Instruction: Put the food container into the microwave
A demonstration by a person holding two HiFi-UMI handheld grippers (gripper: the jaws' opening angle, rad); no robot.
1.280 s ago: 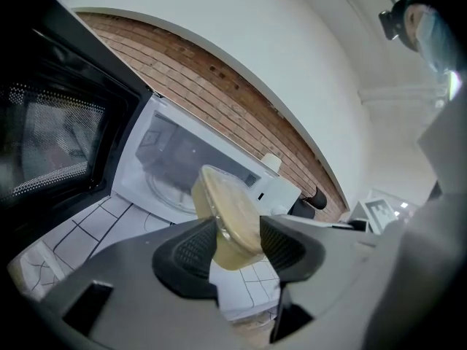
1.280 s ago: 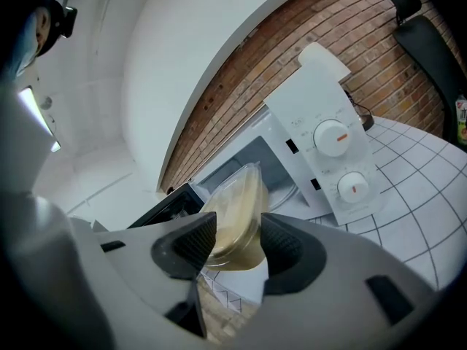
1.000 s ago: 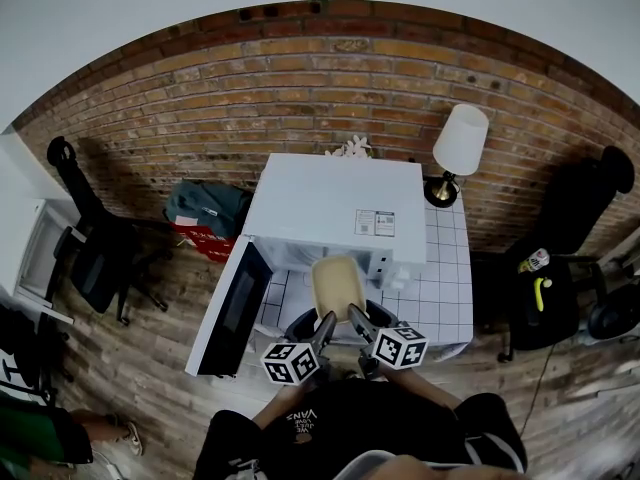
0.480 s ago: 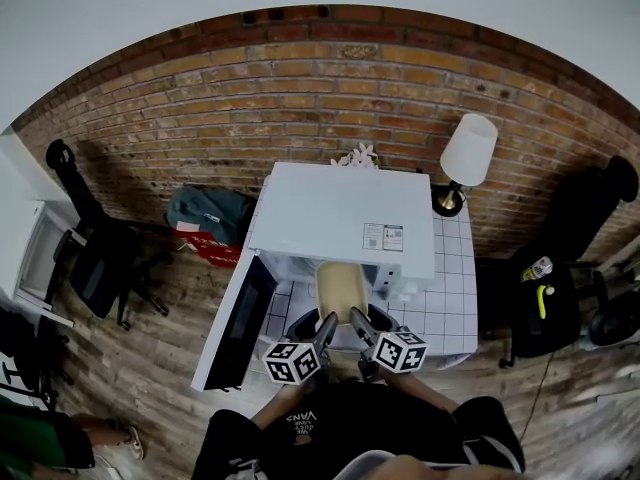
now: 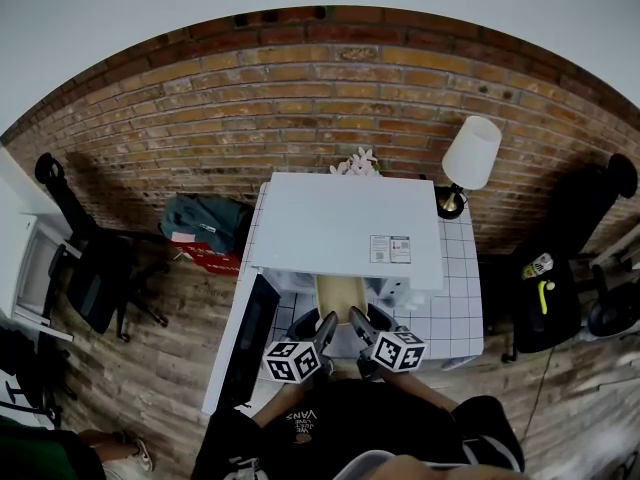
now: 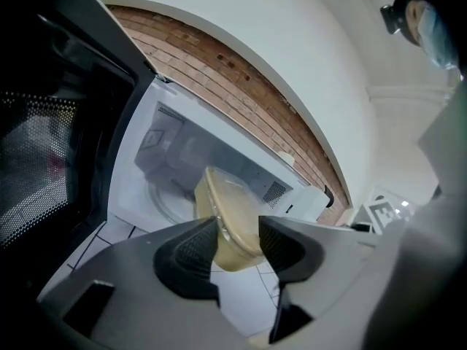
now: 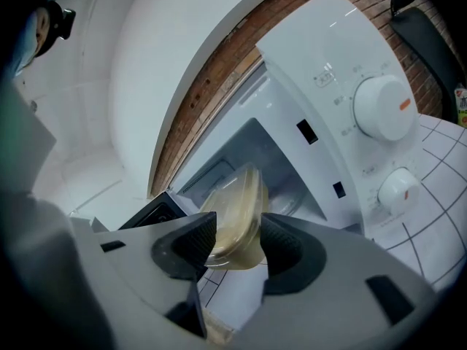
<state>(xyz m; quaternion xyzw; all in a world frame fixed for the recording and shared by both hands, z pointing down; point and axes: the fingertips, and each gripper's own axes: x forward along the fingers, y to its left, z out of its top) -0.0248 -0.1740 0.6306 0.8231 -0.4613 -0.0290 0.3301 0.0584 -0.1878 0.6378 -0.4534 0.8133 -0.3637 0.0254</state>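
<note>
as each pair of fingers presses in on 1 side of it, the food container (image 6: pixel 230 221) hangs in the air, clear of the table (image 5: pixel 455 313). the left gripper (image 6: pixel 237 245) has its dark ribbed fingers (image 6: pixel 191 250) closed to a narrow gap on the container's near left edge. the right gripper (image 7: pixel 237 245) has its fingers (image 7: pixel 286 250) clamped the same way on the near right edge.

the container is a shallow clear tub with a lid, filled with something pale beige. in the head view it points away from the person. its near end sits between the 2 grippers, and its far end passes out of sight under the front edge of the microwave (image 5: pixel 345 218) top.

the left gripper view shows the white cavity and its round glass turntable (image 6: pixel 164 195) just behind the container. the right gripper view shows 2 white knobs (image 7: pixel 381 106) on the panel to the right of the opening. the microwave's door (image 5: pixel 245 333), with its dark window, stands swung wide to the left.

the microwave sits on the white tiled table. a lamp (image 5: pixel 470 153) with a white shade stands at the table's back right corner, against the brick wall (image 5: pixel 300 98). on the wood floor to the left lie a dark bag (image 5: pixel 205 223) and, further out, a black chair (image 5: pixel 90 268).
</note>
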